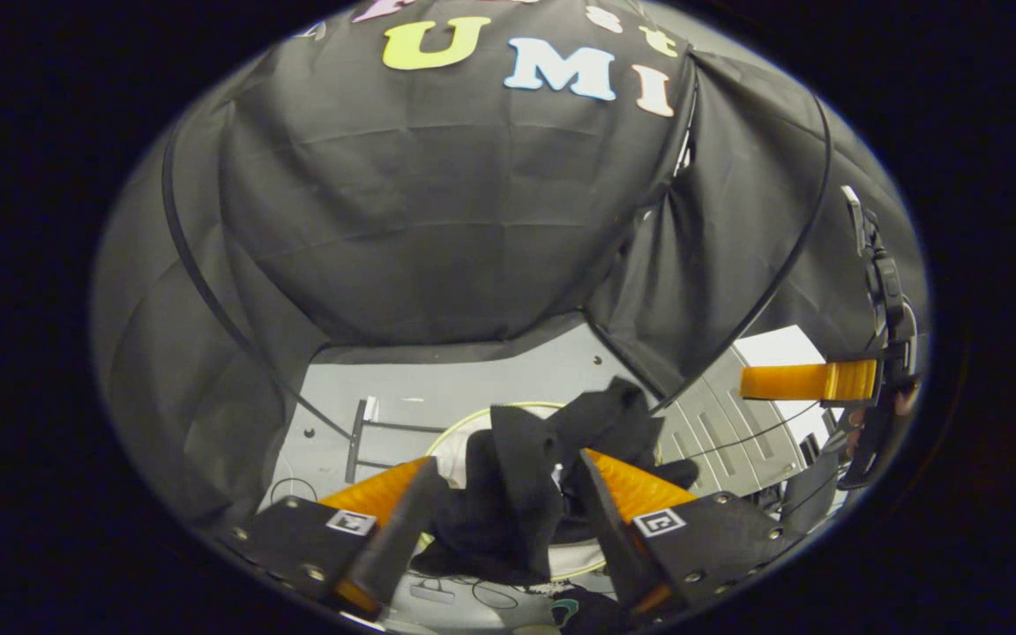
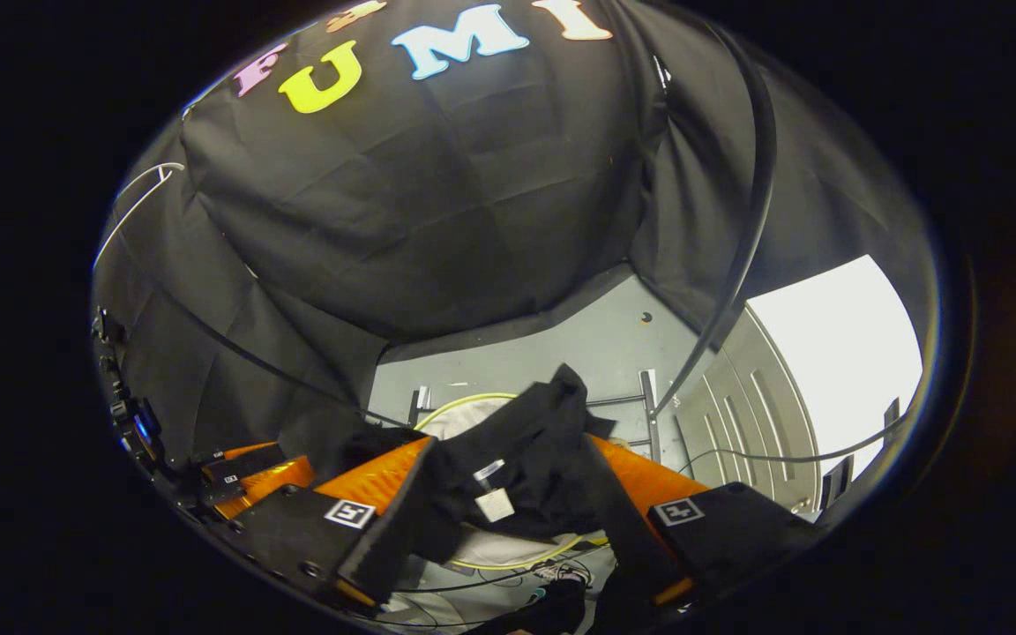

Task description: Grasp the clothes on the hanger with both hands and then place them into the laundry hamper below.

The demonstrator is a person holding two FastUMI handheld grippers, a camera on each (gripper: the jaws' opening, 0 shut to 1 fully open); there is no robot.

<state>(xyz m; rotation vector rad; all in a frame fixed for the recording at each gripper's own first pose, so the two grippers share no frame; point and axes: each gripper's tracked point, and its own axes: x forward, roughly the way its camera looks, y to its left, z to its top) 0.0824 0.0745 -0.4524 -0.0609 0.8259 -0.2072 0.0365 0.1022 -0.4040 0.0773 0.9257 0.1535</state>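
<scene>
Left gripper view: left gripper (image 1: 504, 494) clenched on black garment (image 1: 517, 476), lower centre, over hamper rim (image 1: 464, 422). Right gripper (image 2: 512, 494) likewise grasps it. Step, I judge: lowering. Next: descend into the hamper, then release both.

The garment (image 1: 517, 476) I've got is plain black, no print on it, with a small white tag (image 2: 495, 504) sewn on. The laundry hamper (image 2: 464, 407) under it is white with a yellow-green rim. Floor (image 1: 473, 379) is a flat light grey. My fingers (image 1: 384, 538) are mounted on black blocks, each with a little black-and-white square marker (image 1: 660, 522).
</scene>
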